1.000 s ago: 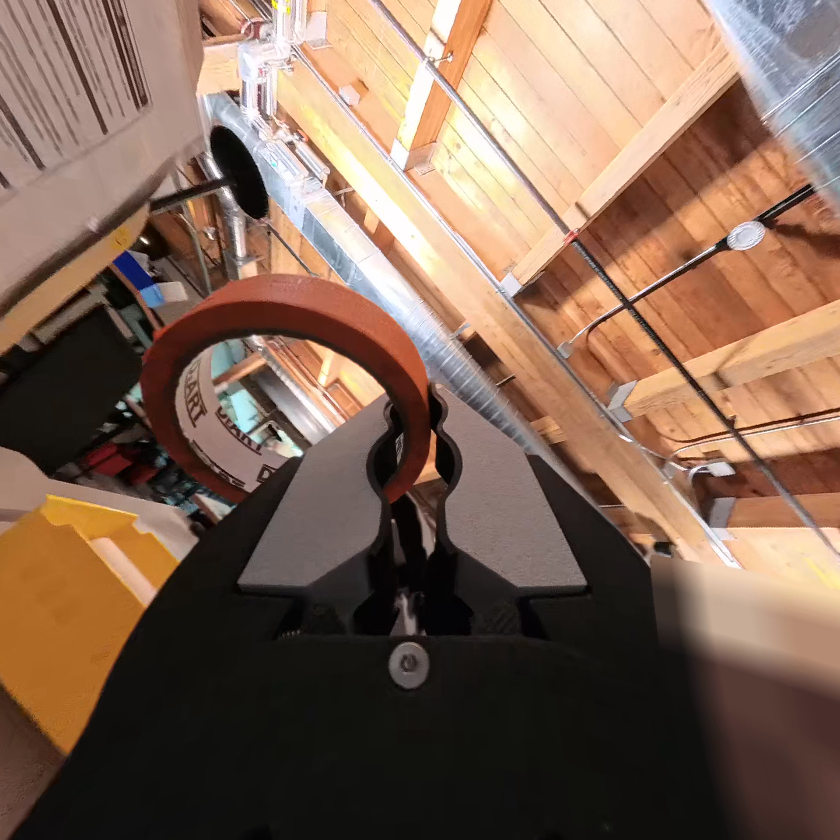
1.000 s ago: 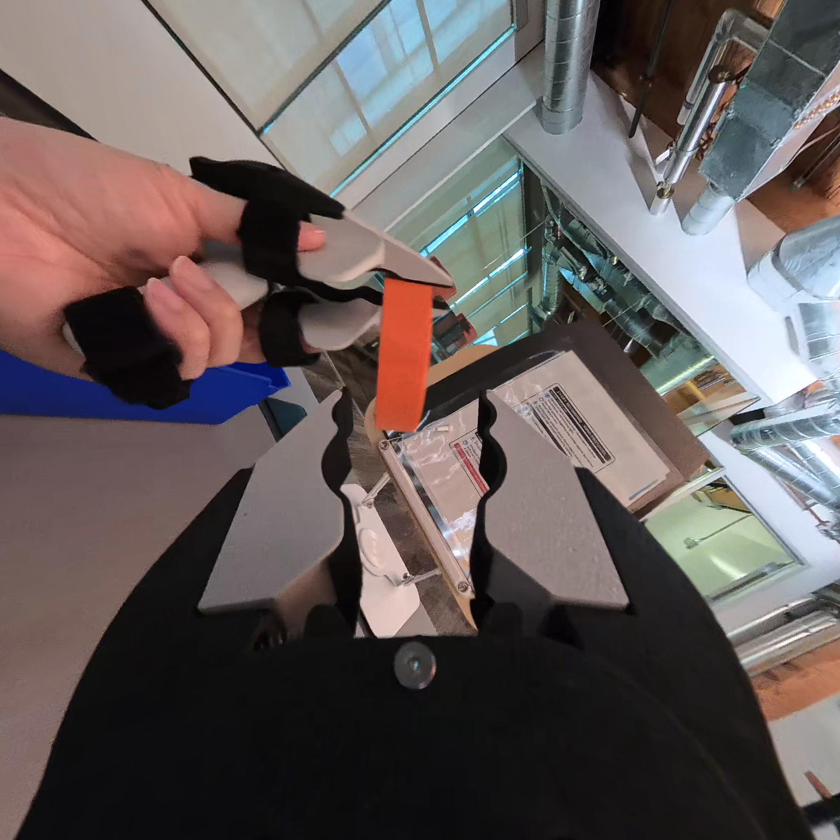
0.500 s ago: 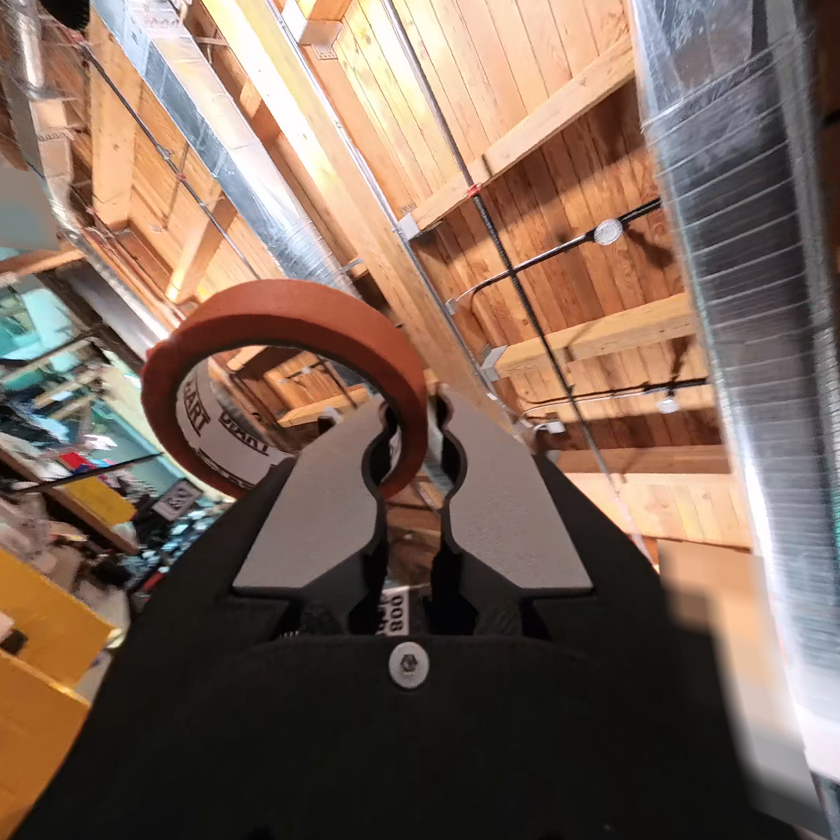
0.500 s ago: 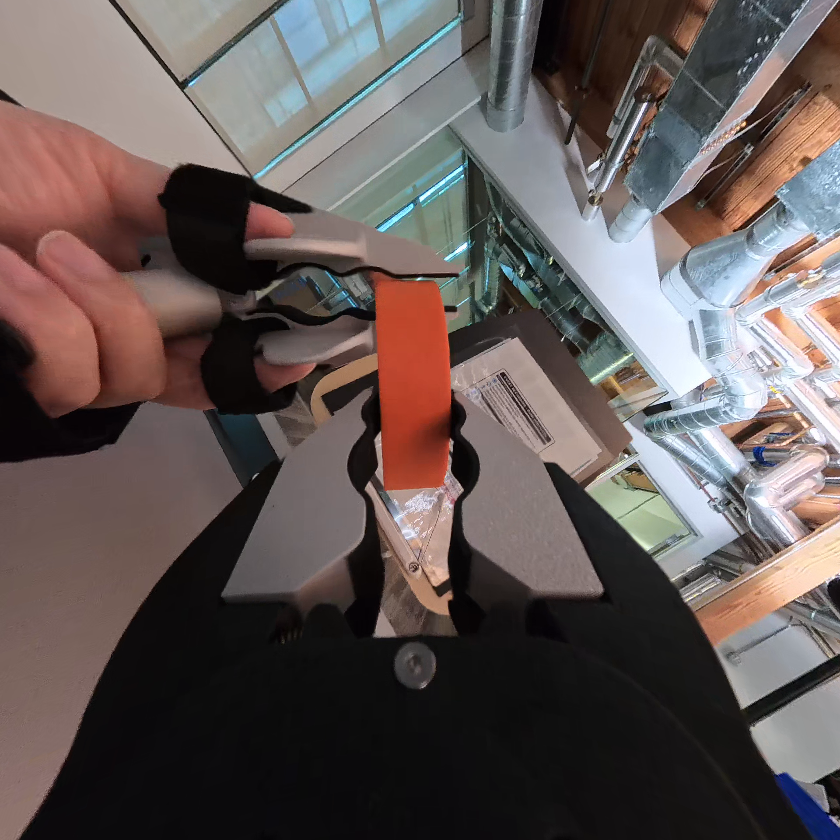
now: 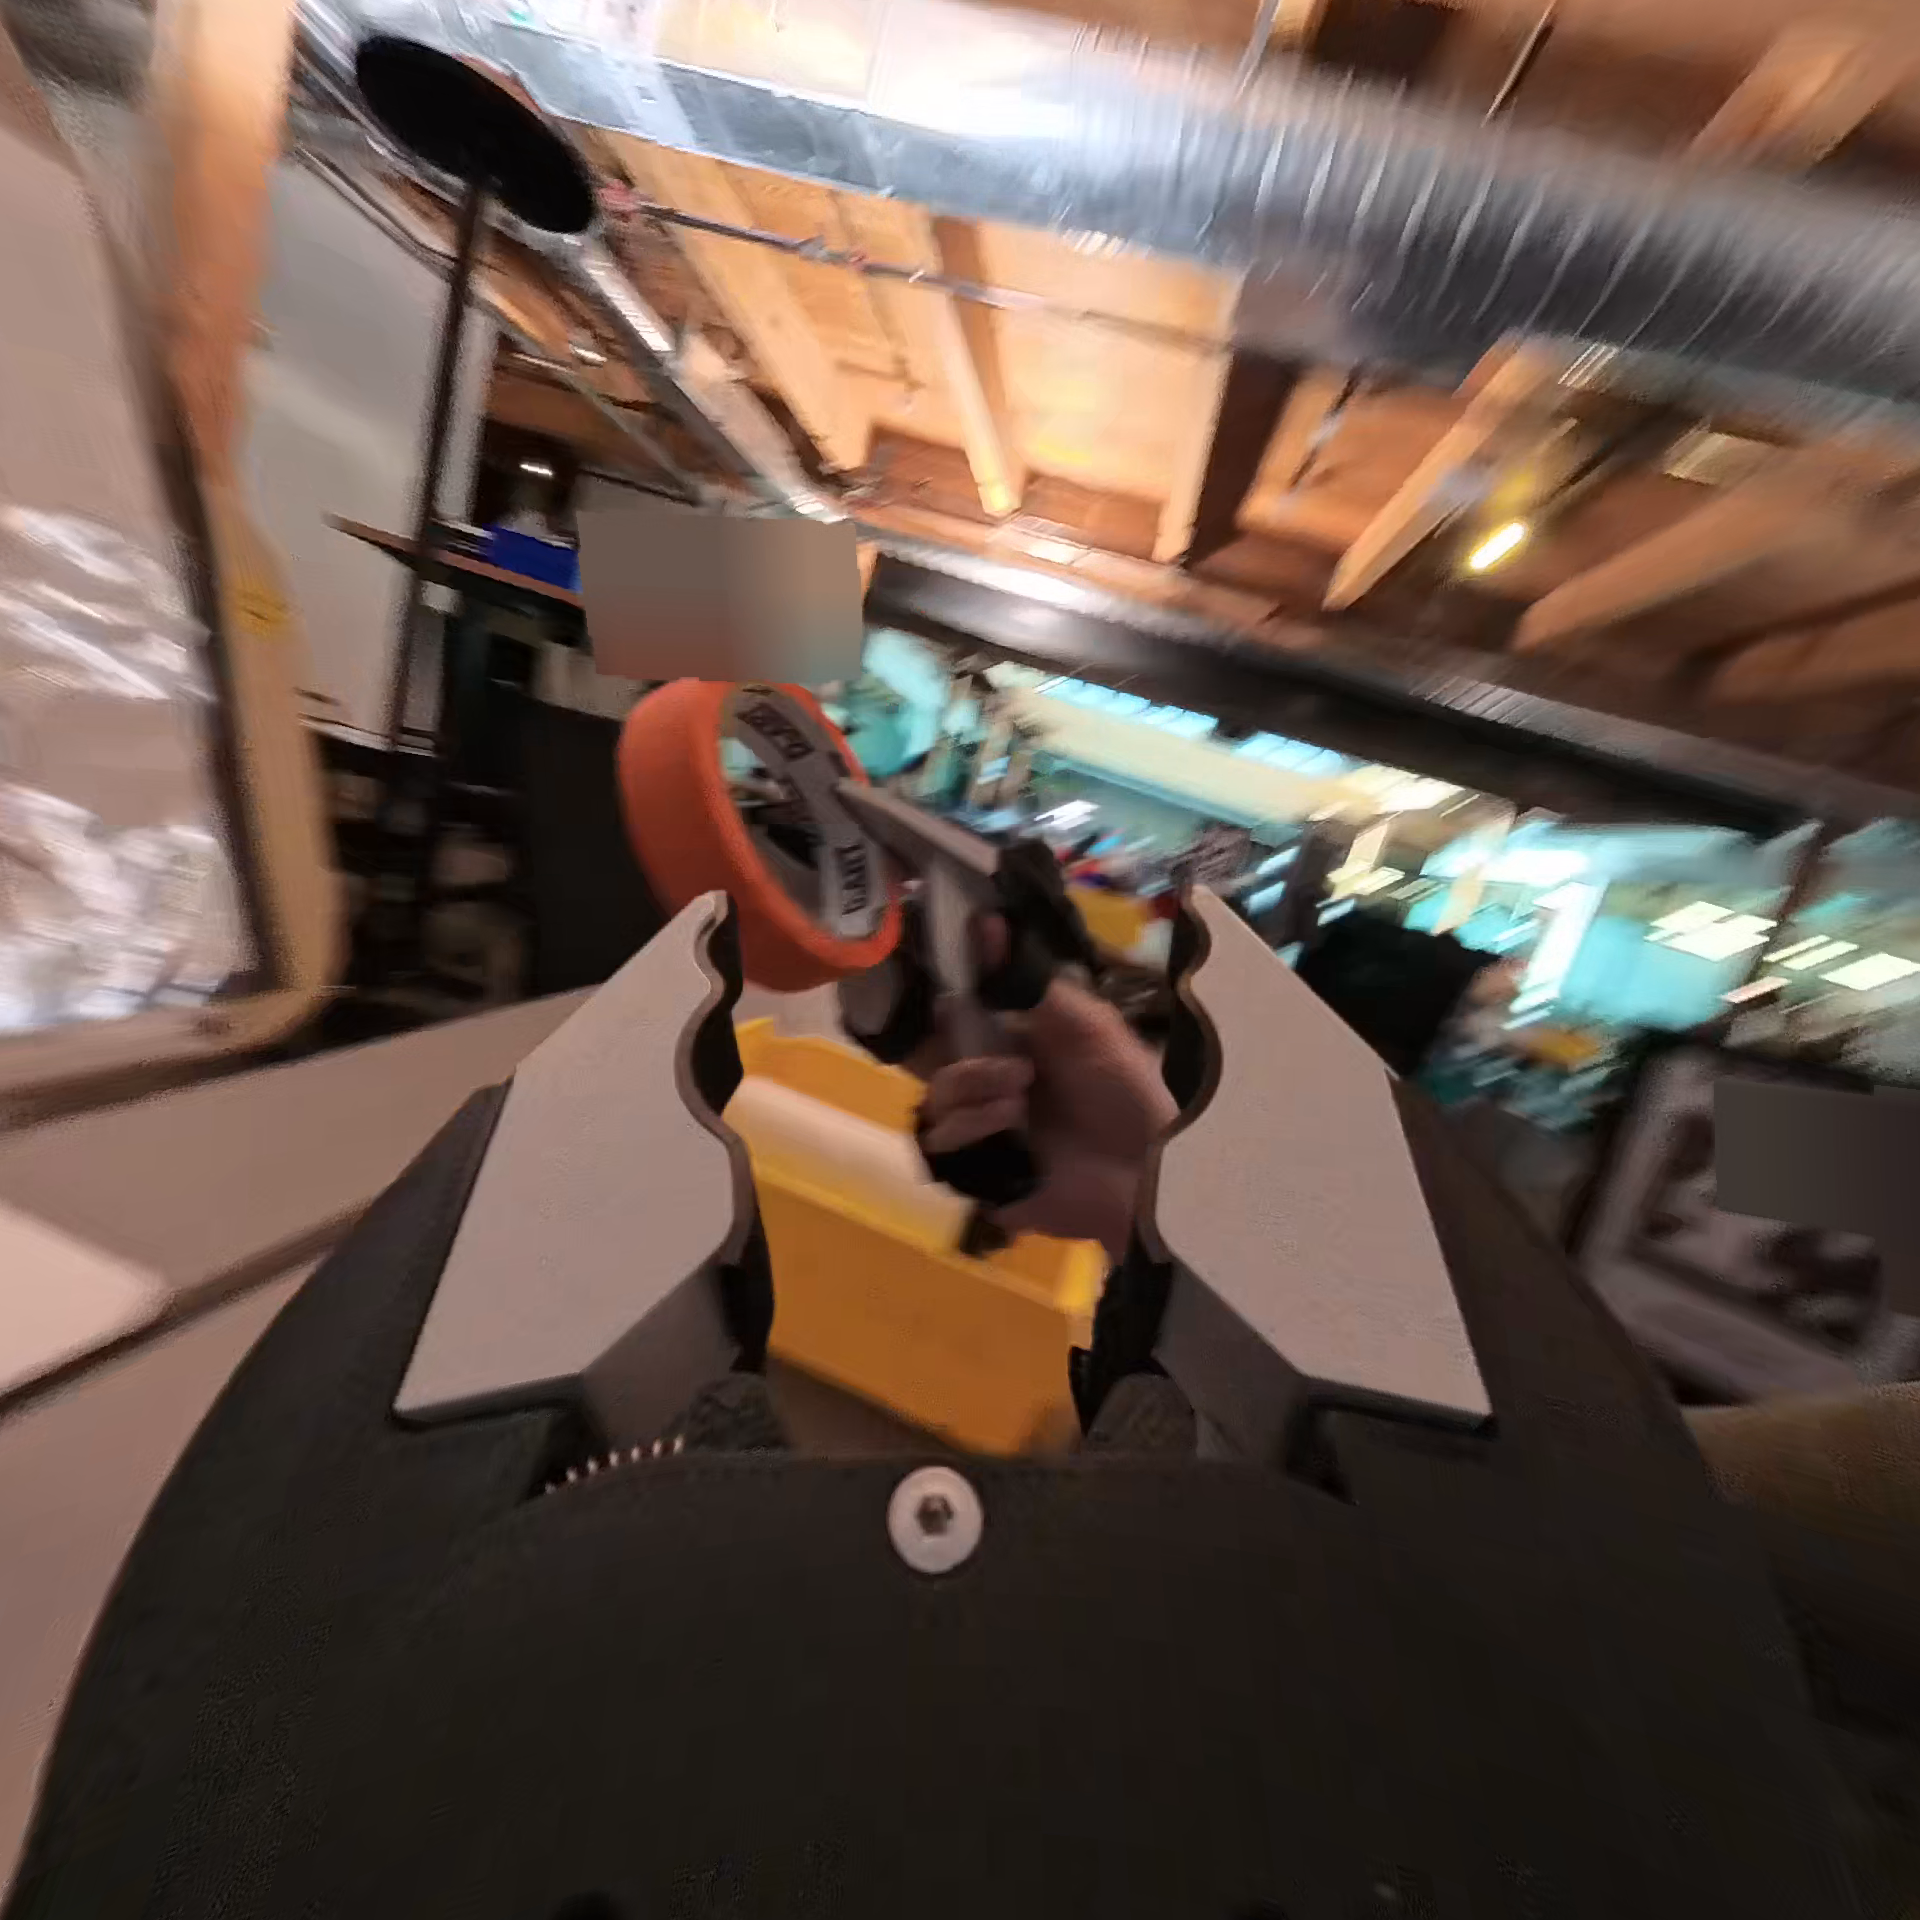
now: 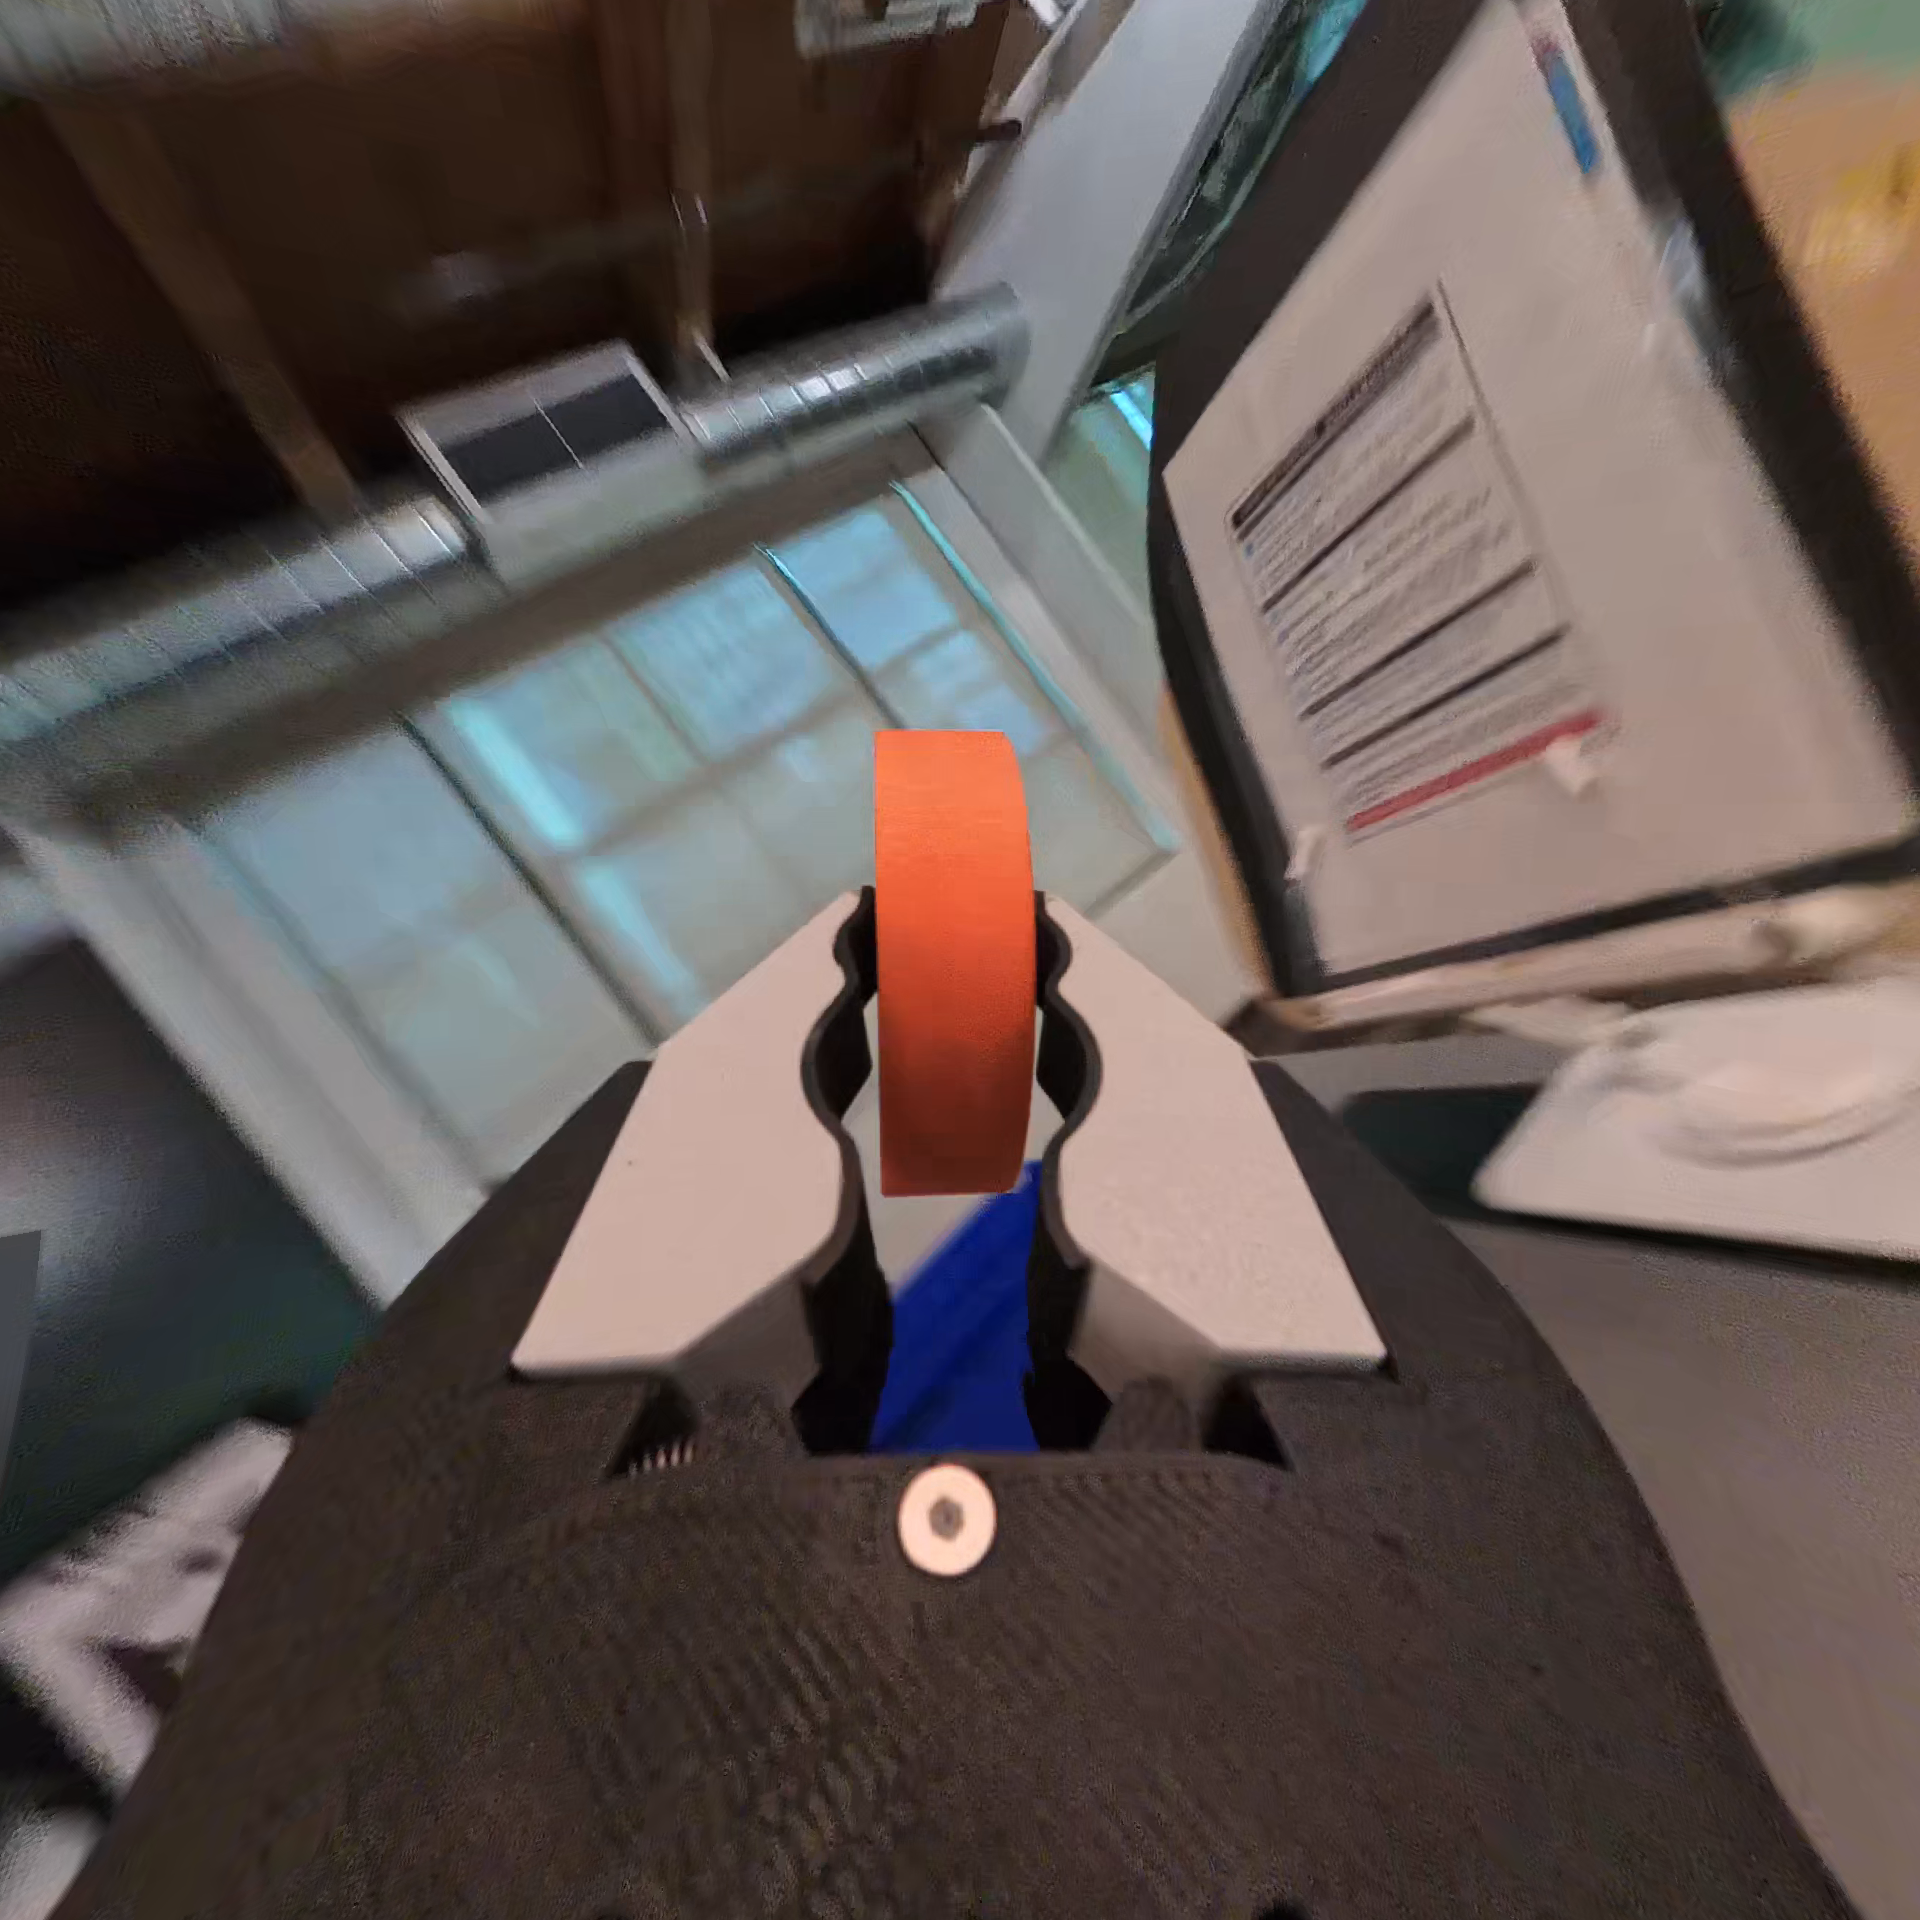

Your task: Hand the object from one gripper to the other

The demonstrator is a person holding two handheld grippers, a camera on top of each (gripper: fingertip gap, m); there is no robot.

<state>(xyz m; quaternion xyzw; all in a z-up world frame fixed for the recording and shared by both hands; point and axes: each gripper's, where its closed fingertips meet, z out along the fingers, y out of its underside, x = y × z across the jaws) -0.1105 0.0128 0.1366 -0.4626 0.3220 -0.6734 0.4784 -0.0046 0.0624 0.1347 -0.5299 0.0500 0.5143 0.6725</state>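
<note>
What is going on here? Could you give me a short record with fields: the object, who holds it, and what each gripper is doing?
object: orange tape roll
held by: right gripper, shut on the roll's band
roll's pose: edge-on toward the right wrist camera
left gripper: open, empty
handover: roll now in the right gripper
behind the left gripper: yellow bin

A yellow bin (image 5: 925,1299) is seen low in the left wrist view, with a pale roll (image 5: 831,1132) lying inside it. Wooden beams (image 5: 966,343) and a silver duct (image 5: 1247,156) are shown overhead, and a black disc on a pole (image 5: 468,135) at the upper left. In the right wrist view, a labelled board (image 6: 1455,582) is set at the right, windows (image 6: 644,790) far behind, and a blue object (image 6: 966,1309) low in the middle.
</note>
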